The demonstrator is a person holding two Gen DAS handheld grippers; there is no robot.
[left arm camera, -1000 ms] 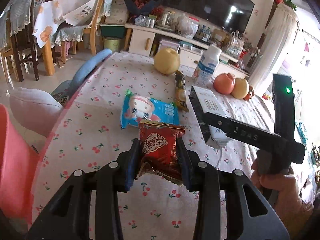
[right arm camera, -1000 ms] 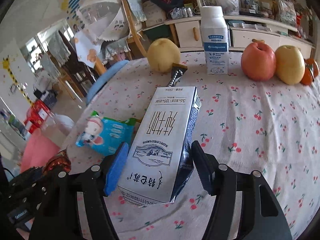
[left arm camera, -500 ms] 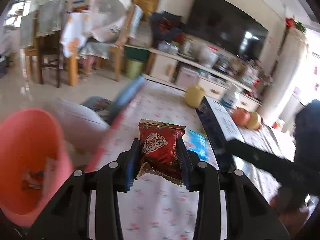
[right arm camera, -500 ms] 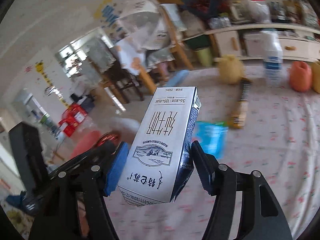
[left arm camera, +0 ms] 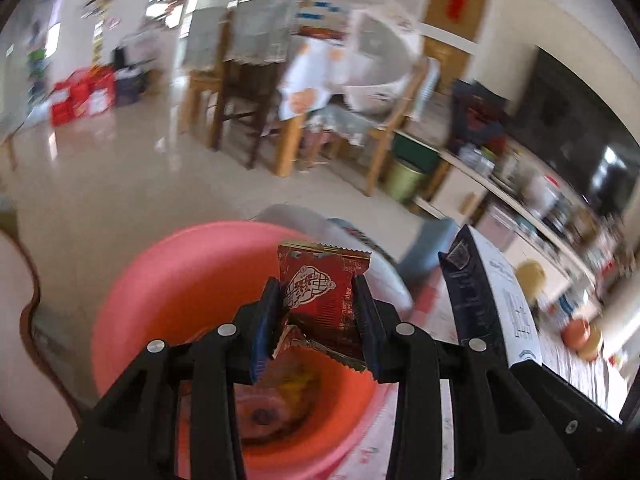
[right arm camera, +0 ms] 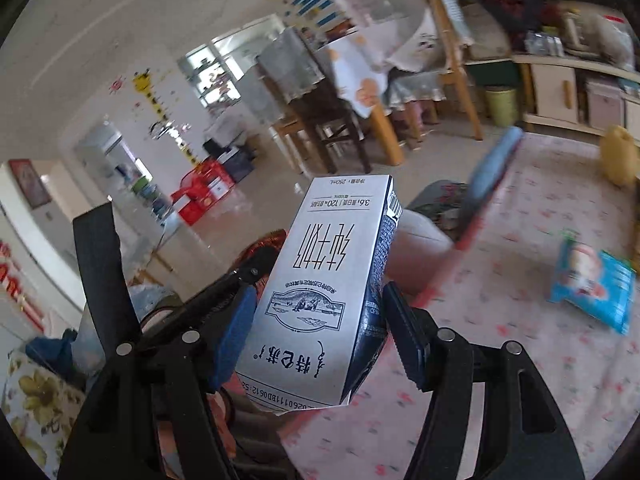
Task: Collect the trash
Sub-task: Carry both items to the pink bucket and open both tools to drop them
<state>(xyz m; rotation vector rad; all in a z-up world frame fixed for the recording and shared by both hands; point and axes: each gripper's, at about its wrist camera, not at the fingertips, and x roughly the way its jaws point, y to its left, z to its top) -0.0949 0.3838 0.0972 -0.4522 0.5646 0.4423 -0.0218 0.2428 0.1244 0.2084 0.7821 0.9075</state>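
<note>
Both grippers have swung away from the flowered tablecloth toward the floor side of the room; a second ago the left wrist view looked across the table at fruit and a bottle, now it looks down into a pink bin. The left gripper point(left arm camera: 316, 312) is narrowed on a red snack wrapper point(left arm camera: 320, 296), its pads pressing the crinkled foil from both sides; the wrapper has a serrated top edge and a white emblem, and its lower corner is folded and creased; it hangs above the pink plastic bin point(left arm camera: 160, 280), round and smooth-walled, with blurred scraps at the bottom. The right gripper point(right arm camera: 320, 320) clamps a milk carton point(right arm camera: 320, 280), a rectangular paperboard box, white face with upside-down print and a dark side panel; both pads sit against its sides; the carton is carried in the air beyond the table edge, beside the left gripper. On the cherry-print tablecloth point(right arm camera: 520, 340) a blue snack packet point(right arm camera: 592, 284) lies flat, well apart, and a yellow pear point(right arm camera: 618, 158) stands farther back, blurred.
</note>
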